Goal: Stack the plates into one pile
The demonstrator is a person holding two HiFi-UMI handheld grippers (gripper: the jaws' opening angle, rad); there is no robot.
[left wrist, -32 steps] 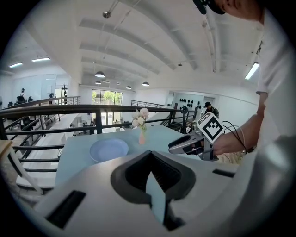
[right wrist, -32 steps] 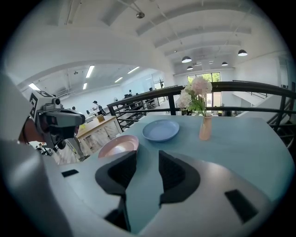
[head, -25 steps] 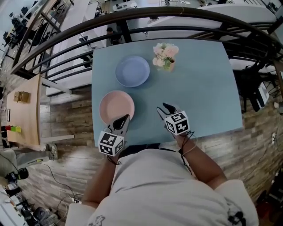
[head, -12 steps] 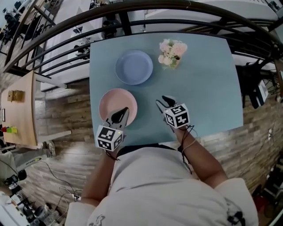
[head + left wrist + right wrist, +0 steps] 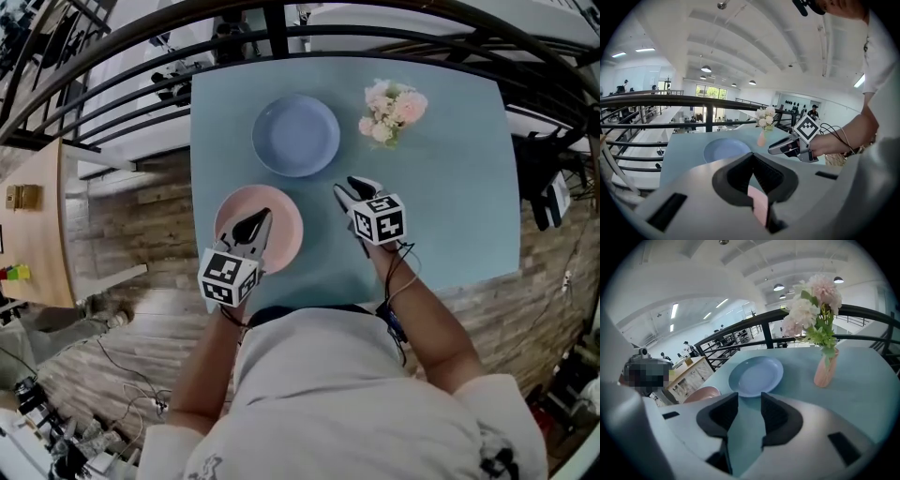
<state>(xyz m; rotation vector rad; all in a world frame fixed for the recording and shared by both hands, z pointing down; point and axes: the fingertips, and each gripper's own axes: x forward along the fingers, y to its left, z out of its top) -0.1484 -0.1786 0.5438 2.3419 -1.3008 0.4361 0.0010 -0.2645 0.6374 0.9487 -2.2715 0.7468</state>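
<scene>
Your left hand-held gripper (image 5: 251, 225) is over the pink plate (image 5: 284, 217) at the counter's (image 5: 450, 187) near left, jaws together and empty. Your right hand-held gripper (image 5: 352, 187) is beside that plate, jaws apart, nothing between them. The blue plate (image 5: 296, 135) lies farther back, apart.

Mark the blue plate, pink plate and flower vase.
blue plate (image 5: 296, 135), head view, centre of its well.
pink plate (image 5: 285, 231), head view, bare right side.
flower vase (image 5: 826, 371), right gripper view, pink body below the blooms.
</scene>
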